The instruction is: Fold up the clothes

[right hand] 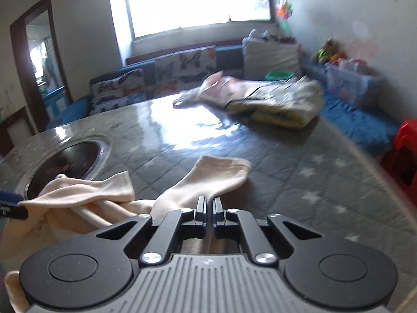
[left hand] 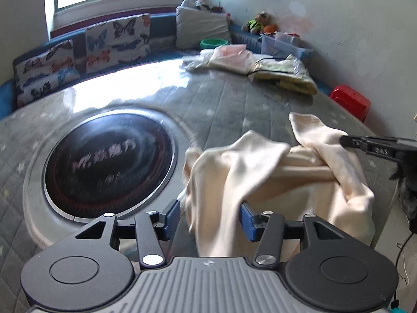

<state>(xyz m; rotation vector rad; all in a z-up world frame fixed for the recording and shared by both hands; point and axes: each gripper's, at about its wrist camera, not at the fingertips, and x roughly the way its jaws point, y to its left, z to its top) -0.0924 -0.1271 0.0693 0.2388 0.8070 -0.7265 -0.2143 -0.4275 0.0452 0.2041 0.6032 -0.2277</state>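
A cream garment (left hand: 263, 180) lies crumpled on the grey quilted table top (left hand: 221, 99). My left gripper (left hand: 210, 220) is open, its blue pads either side of a fold of the cloth at the near edge. My right gripper (right hand: 209, 206) is shut on the cream garment (right hand: 208, 180), pinching it by a sleeve-like end that points away from me. The right gripper also shows at the right edge of the left wrist view (left hand: 346, 140), touching the cloth. The left gripper's blue pad (right hand: 9, 199) shows at the left of the right wrist view.
A round black induction hob (left hand: 109, 157) is set into the table left of the garment. Folded and bagged clothes (left hand: 284, 73) lie at the far side. A sofa with butterfly cushions (left hand: 86, 49) runs behind. A red stool (left hand: 350, 100) stands at the right.
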